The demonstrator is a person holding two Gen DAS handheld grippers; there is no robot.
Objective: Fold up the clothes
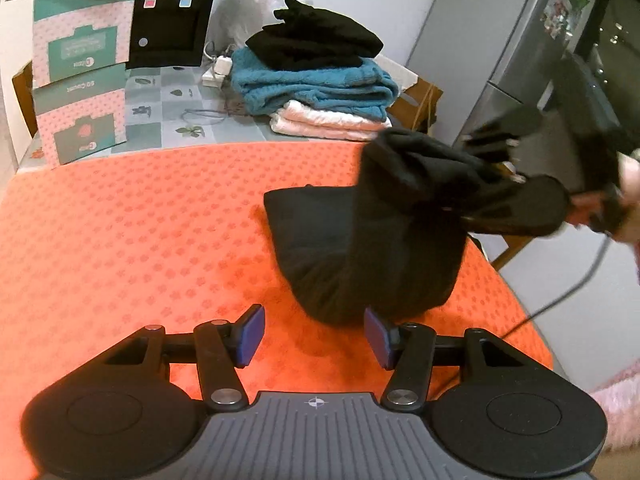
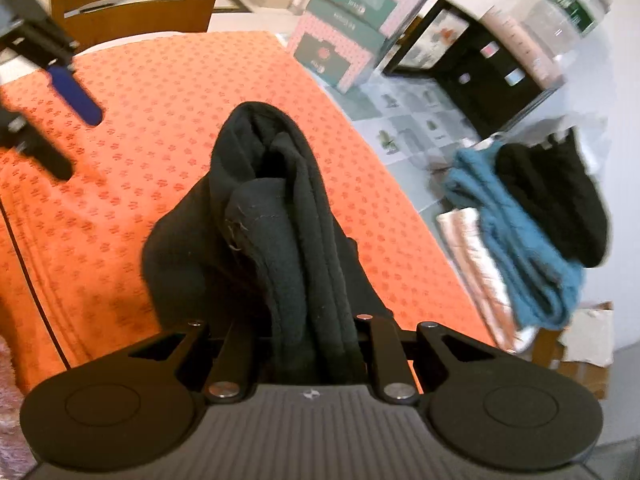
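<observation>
With the right gripper (image 2: 316,344) clamped on the black garment's (image 1: 360,256) bunched fold near the desk's (image 1: 140,240) right edge, I judged the spread, empty left gripper (image 1: 314,334) should pin the hem.

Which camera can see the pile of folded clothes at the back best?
The left wrist view. There the pile sits sharp and upright: black clothes on top, a blue towel in the middle, a pale one underneath. The right wrist view catches the same pile only at its edge, tilted and blurred.
</observation>
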